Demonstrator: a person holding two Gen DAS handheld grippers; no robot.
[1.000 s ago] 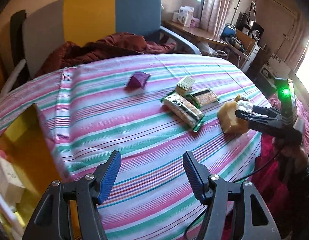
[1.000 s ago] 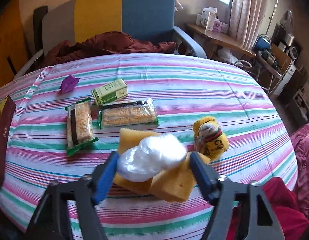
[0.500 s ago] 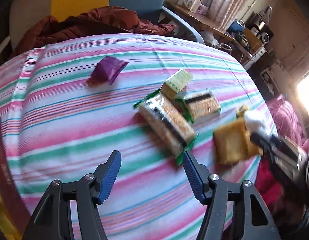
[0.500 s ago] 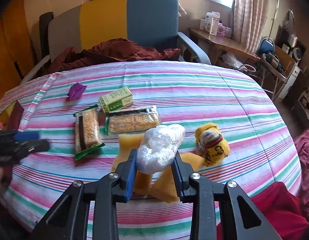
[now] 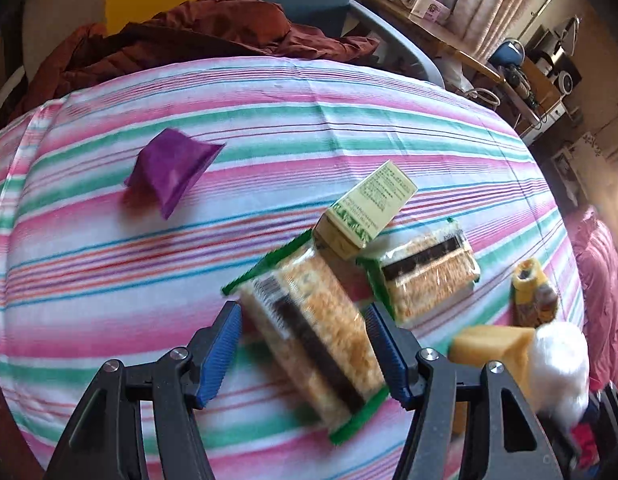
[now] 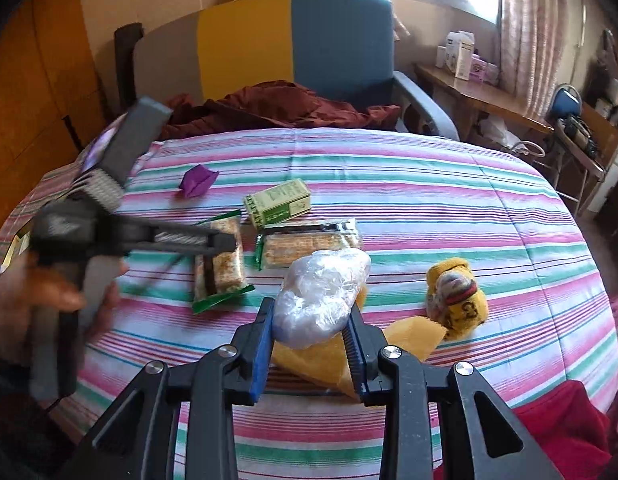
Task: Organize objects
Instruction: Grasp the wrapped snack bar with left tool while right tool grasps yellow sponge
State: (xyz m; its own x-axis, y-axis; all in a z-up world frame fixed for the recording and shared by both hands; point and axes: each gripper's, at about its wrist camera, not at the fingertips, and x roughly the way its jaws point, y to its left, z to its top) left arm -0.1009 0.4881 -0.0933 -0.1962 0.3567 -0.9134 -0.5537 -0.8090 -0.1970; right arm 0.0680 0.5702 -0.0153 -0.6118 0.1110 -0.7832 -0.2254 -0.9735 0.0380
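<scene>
Here, crumpled clear plastic bag point(image 6: 323, 294), translucent white, squeezed.

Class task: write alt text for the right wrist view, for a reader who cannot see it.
The right gripper is shut on a white plastic wad above a yellow sponge on a striped tablecloth. Left, the open left gripper reaches a snack pack.

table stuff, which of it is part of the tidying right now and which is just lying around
In play:
- clear plastic bag, clamped in the right gripper
- snack bar, between the open fingers of the left gripper

Lying about:
- second snack bar
- green box
- purple packet
- yellow sponge
- yellow sock
- red cloth on the chair
</scene>
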